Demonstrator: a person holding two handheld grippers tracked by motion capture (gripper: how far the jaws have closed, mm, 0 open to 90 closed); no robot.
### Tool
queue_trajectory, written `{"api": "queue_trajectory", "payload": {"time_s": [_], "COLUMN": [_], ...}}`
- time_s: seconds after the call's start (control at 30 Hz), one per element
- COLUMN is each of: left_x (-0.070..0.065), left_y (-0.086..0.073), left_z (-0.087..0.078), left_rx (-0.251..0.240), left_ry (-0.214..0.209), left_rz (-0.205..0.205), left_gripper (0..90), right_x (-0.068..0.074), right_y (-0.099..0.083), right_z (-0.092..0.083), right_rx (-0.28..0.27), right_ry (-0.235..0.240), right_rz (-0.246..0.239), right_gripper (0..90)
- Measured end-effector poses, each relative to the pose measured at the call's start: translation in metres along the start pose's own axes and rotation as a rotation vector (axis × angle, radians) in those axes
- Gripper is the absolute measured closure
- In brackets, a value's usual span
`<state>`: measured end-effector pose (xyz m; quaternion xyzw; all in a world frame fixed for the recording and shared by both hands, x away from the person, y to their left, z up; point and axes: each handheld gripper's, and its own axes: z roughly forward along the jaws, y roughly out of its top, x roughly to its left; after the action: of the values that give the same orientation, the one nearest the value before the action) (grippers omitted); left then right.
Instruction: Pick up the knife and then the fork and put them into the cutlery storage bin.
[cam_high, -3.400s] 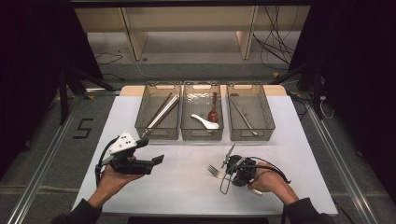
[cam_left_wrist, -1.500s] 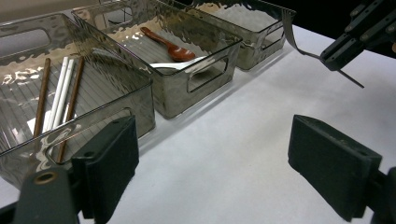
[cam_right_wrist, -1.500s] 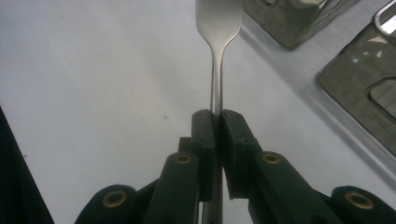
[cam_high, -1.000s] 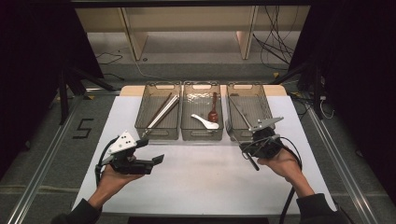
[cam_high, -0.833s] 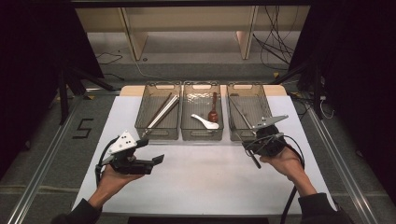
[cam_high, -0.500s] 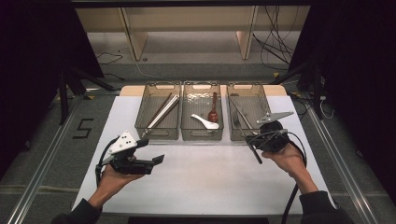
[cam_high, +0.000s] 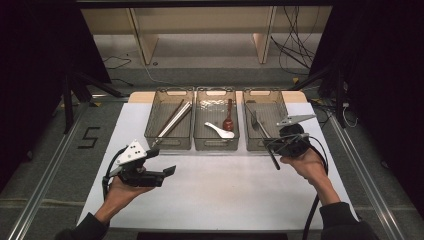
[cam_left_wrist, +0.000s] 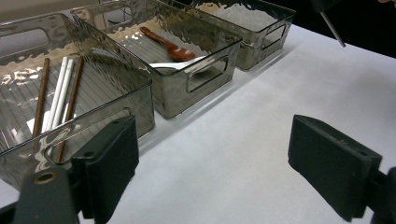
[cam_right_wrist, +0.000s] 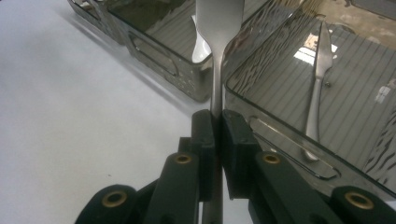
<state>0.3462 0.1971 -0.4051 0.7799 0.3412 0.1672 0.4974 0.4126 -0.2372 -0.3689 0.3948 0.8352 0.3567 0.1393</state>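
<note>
My right gripper (cam_high: 274, 145) is shut on the handle of a silver fork (cam_high: 270, 150), held at the front edge of the right clear bin (cam_high: 263, 92). In the right gripper view the fork (cam_right_wrist: 217, 56) rises straight from between the closed jaws (cam_right_wrist: 217, 116), and its head is cut off by the frame. A second silver utensil (cam_right_wrist: 318, 79) lies inside that bin (cam_right_wrist: 280, 135). My left gripper (cam_high: 167, 172) hovers open and empty over the white table (cam_high: 225, 195), in front of the left bin (cam_high: 170, 145).
The left bin holds chopsticks (cam_high: 172, 120), brown and white (cam_left_wrist: 58, 98). The middle bin (cam_high: 216, 145) holds a white spoon (cam_high: 220, 131) and a brown spoon (cam_high: 229, 117). Cables trail from both grippers. The table's white sheet ends near my forearms.
Since the earliest frame my right gripper has lifted the fork off the table and carried it to the right bin. Over the last second it drifted slightly right. My left gripper stayed put.
</note>
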Motion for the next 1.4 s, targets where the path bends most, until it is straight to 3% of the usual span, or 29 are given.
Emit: {"api": "queue_trajectory", "payload": {"time_s": [0.87, 1.4], "left_x": [0.0, 0.0], "left_y": [0.0, 0.0], "left_z": [0.0, 0.0], "left_rx": [-0.003, -0.001], "left_ry": [0.004, 0.003], "left_rz": [-0.001, -0.001], "left_gripper": [15.6, 15.6], "right_x": [-0.02, -0.036], "right_y": [0.008, 0.023], "right_z": [-0.004, -0.013], "right_rx": [-0.04, -0.084], "right_ry": [-0.032, -0.058], "right_rz": [0.054, 0.089], "right_gripper": [84.7, 84.6]}}
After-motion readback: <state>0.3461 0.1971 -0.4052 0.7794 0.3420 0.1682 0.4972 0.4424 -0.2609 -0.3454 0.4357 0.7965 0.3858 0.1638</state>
